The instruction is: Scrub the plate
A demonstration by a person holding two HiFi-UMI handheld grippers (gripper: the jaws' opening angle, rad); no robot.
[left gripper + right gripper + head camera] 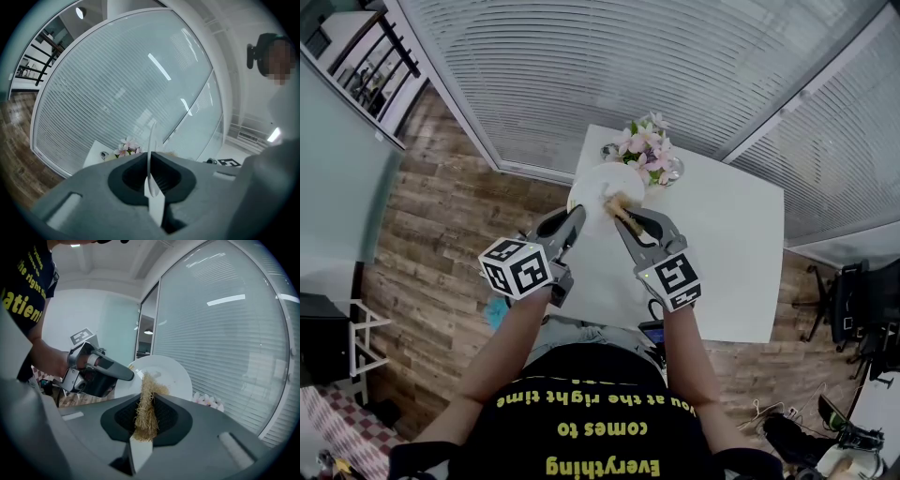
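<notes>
I have the left gripper (150, 163) clamped tight on the rim of the white plate (151, 138). In the left gripper view the plate runs edge-on straight up from between the two jaws, a thin white line with the pads closed against both faces. The plate stands upright in the air rather than lying on anything. From the head view it hangs over the left edge of the white tabletop (727, 253), toward the far left corner, just beside the pink flowers (645, 146) in their glass vase. My right gripper (146, 401) is closed on a straw-coloured fibrous scrubber (145, 411). The wad is pinched between the pads and its loose end sticks out past the jaw tips toward the plate. In the right gripper view the plate's broad face is turned toward me, just beyond the jaws and a little right of the scrubber. The left gripper comes in from the left and holds the plate's left rim. The fibre tips overlap the face of the plate near that rim and look to be touching it, though at this angle I cannot be sure they press on it.
</notes>
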